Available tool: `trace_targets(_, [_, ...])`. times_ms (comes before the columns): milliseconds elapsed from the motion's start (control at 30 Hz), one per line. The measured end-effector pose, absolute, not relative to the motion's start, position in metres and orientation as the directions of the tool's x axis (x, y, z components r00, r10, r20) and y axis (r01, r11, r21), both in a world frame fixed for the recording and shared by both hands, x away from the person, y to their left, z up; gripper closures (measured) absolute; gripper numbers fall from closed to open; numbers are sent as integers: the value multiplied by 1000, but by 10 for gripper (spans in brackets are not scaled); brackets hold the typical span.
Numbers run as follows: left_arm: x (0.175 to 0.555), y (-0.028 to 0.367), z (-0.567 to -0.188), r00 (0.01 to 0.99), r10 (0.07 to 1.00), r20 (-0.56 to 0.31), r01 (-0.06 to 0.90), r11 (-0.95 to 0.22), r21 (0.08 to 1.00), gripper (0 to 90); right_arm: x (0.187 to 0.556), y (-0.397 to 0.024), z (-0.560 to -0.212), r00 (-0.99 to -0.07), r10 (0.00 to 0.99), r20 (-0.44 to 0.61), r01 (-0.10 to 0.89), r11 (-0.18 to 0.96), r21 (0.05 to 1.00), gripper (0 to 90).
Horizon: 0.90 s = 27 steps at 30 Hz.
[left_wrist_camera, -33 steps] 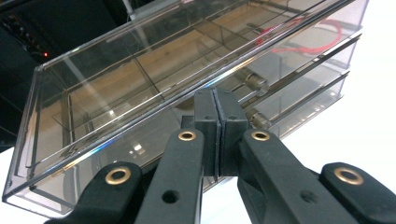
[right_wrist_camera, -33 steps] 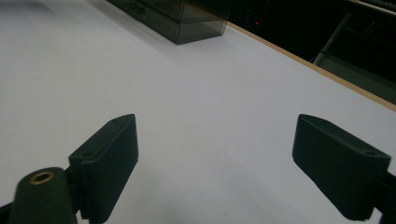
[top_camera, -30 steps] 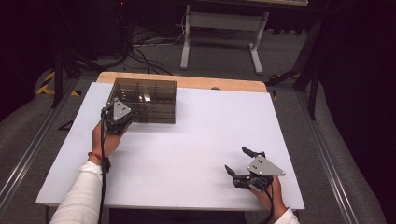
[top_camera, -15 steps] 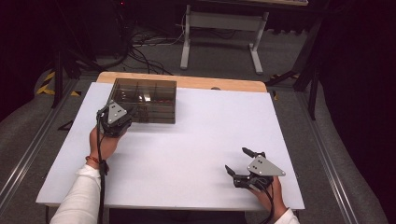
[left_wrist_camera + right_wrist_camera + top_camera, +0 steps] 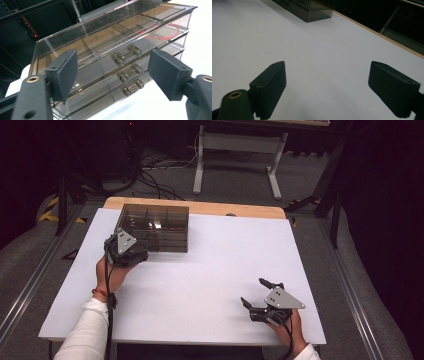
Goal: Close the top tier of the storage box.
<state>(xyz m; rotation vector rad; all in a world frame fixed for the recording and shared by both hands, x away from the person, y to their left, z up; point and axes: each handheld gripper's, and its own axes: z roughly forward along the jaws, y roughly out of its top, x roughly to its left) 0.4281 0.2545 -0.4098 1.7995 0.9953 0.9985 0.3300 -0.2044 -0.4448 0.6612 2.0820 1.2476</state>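
Left gripper (image 5: 117, 75) jaws have just been opening — now spread with nothing between, facing the drawer box (image 5: 120, 47) handles (image 5: 127, 56) — looks like a release; right gripper (image 5: 334, 87) jaws spread, idle on the desk (image 5: 210, 270).

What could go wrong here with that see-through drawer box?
The left gripper, whose jaws have just been opening with nothing between them, faces three small drawer handles stacked closely; it might catch the wrong one. The drawer box looks light, so a pull may drag it, since the right gripper rests far away.
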Motion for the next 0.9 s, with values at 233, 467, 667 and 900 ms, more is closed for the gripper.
trace_targets(233, [426,253,-411,387,887,252,233,-358,904,52,330,-204,-445,-687,682,-250,102,432,896,156])
trace_targets(467, [420,247,-415,440,849,294,210,-416,885,11,330,-204,-445,-686,683,-251,102,432,896,156])
trace_targets(667, [413,243,-416,484,828,284,185,-414,891,21,330,-203,-446,-685,686,-247,109,432,895,156])
trace_targets(900, [407,239,-417,491,819,298,169,-425,889,30,331,-202,-447,-685,684,-251,112,439,891,155])
